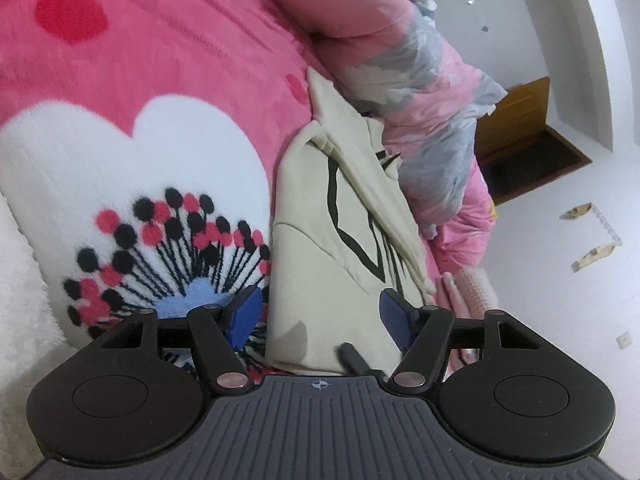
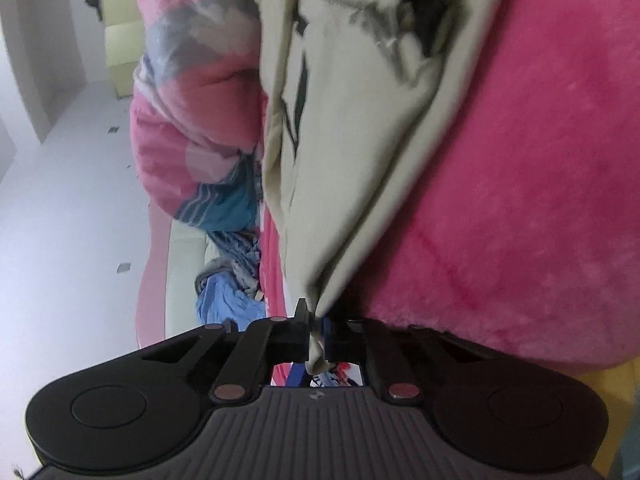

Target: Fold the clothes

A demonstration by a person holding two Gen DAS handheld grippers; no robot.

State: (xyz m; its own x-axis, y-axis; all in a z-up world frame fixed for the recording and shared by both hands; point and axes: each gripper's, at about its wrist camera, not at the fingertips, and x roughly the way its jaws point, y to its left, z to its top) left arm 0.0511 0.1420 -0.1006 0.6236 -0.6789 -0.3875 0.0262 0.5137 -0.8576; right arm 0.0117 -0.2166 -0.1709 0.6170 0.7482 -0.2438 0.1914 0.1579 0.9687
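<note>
Clamped on a bunched corner of a cream sweatshirt (image 2: 360, 152), the right gripper (image 2: 316, 332) has its two jaws pressed together with the fabric pinched between them and a short tuft of cloth poking out below the pads. From that pinch the garment fans upward and away in a taut wedge, its black printed lettering visible near the top of the right wrist view.

Seen from the left wrist camera, the cream sweatshirt (image 1: 340, 216) lies partly folded on a pink fleece blanket (image 1: 160, 60), one sleeve laid diagonally across the body and bold black lines running over the front. Its near hem sits between the blue pads (image 1: 246, 312) of the left gripper (image 1: 320, 316), whose jaws stand apart; neither pad presses on the cloth. A short dark rod (image 1: 354, 356), part of the tool or something beside it, crosses the hem close to the camera; which cannot be told.

A large white flower (image 1: 132, 184) with red and black dots and a blue centre decorates the blanket just left of the garment. Beyond the sweatshirt a rumpled pink and grey quilt (image 1: 420, 80) is heaped along the bed's edge. A white floor (image 1: 560, 320) and a brown doormat (image 1: 532, 164) lie past it.
</note>
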